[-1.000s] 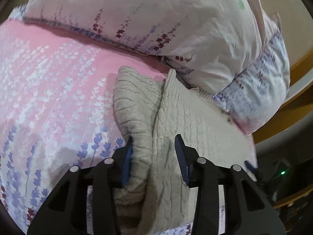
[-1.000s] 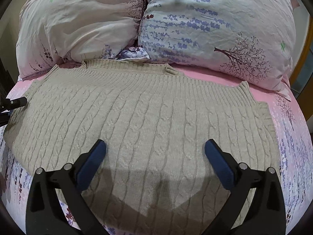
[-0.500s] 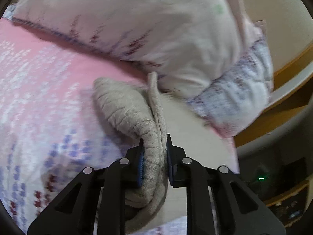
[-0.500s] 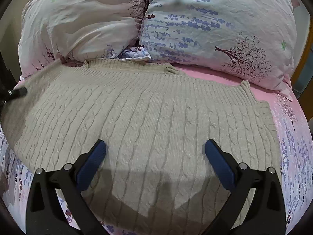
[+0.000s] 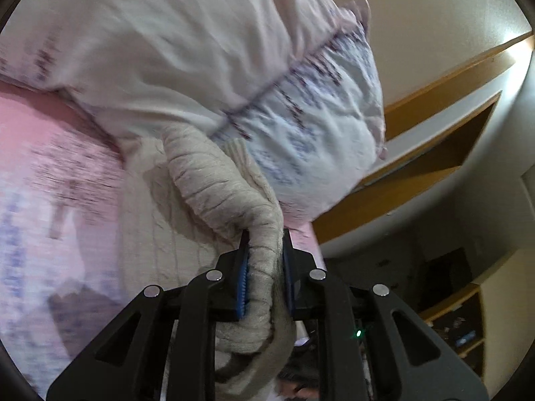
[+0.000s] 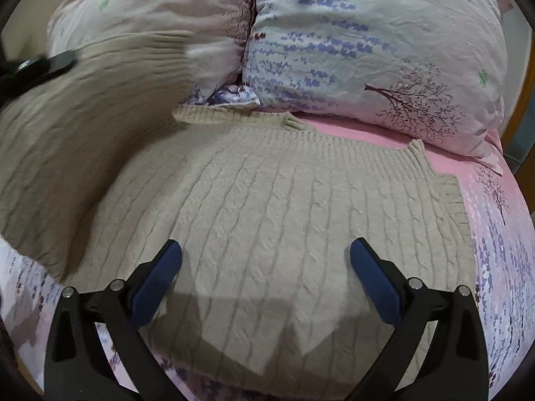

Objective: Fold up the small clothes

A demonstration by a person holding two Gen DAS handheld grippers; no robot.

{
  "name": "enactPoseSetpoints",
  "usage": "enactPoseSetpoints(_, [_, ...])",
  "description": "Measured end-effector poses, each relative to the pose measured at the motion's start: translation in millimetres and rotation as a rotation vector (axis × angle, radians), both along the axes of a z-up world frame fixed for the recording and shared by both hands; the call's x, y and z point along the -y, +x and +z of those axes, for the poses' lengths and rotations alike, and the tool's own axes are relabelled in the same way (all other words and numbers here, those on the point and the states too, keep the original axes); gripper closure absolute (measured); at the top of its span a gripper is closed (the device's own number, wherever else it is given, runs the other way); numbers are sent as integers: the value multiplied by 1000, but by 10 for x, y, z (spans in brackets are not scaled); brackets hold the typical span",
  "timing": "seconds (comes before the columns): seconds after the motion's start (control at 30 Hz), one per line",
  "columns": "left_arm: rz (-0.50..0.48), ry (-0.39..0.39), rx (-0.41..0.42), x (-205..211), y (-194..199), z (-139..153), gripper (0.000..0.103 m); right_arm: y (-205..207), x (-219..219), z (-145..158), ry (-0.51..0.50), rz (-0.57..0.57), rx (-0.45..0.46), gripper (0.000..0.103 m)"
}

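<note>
**Left gripper lifts one side of a knit sweater to fold it**

A beige cable-knit sweater (image 6: pixel 284 220) lies flat on a pink floral bedsheet (image 6: pixel 495 234) below two pillows (image 6: pixel 378 40). The left gripper (image 5: pixel 264 277) is clenched on a bunched side edge, likely raising it to fold inward. The right gripper (image 6: pixel 265 277) hovers spread wide, holding nothing.

The right wrist view alone shows the raised flap and the flat body; the left alone shows the pinch.
</note>
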State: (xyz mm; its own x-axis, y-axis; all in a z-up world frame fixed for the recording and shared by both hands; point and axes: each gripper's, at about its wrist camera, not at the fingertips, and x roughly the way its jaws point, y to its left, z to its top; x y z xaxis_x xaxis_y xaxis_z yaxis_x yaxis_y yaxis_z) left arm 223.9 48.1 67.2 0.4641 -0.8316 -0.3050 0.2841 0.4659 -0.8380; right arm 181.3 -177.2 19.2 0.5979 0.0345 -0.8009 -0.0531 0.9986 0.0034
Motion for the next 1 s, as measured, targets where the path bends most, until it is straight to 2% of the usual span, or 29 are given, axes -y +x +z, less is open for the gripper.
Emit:
enactPoseSetpoints(0.07, [-47, -27, 4, 235, 5, -30, 89, -101, 112, 63, 45, 12, 22, 2])
enactPoseSetpoints(0.1, [-68, -29, 7, 341, 9, -53, 94, -144, 179, 90, 67, 14, 29, 2])
enactPoseSetpoints(0.2, [-109, 46, 10, 714, 50, -153, 94, -233, 394, 131, 141, 19, 32, 2])
enactPoseSetpoints(0.33, [-166, 85, -90, 950, 173, -436, 94, -343, 712, 154, 346, 31, 0, 5])
enactPoseSetpoints(0.4, [-202, 60, -135, 1001, 207, -511, 92, -342, 798, 187, 408, 26, 8, 6])
enactPoseSetpoints(0.47, [-246, -40, -158, 947, 202, -499, 83, -311, 918, 222, 526, 16, 16, 9])
enactPoseSetpoints(0.5, [-257, -93, -171, 890, 195, -482, 67, -291, 991, 232, 615, 6, 16, 12])
enactPoseSetpoints(0.53, [-251, -117, -173, 837, 183, -457, 46, -270, 1022, 230, 662, 3, 12, 13])
enactPoseSetpoints(0.57, [-229, -128, -160, 738, 156, -408, 43, -245, 1042, 223, 710, 2, 0, 16])
enactPoseSetpoints(0.6, [-196, -104, -119, 625, 121, -314, 42, -198, 1040, 191, 758, 0, -34, 18])
enactPoseSetpoints(0.67, [-119, 23, -59, 473, 60, -168, 35, -107, 1014, 124, 801, -7, -98, 22])
enactPoseSetpoints(0.7, [-61, 121, -32, 382, 12, -107, 31, -64, 991, 96, 813, -12, -122, 25])
enactPoseSetpoints(0.73, [-19, 192, -13, 308, -27, -80, 31, -20, 962, 55, 837, -19, -148, 27])
enactPoseSetpoints(0.8, [28, 276, 15, 158, -86, -79, 31, 79, 915, 0, 893, -17, -172, 33])
enactPoseSetpoints(0.87, [67, 352, -7, 39, -98, -174, 30, 158, 857, -34, 920, -8, -186, 34])
enactPoseSetpoints(1.0, [86, 450, -78, -47, -28, -402, 30, 237, 749, -113, 898, -23, -239, 40])
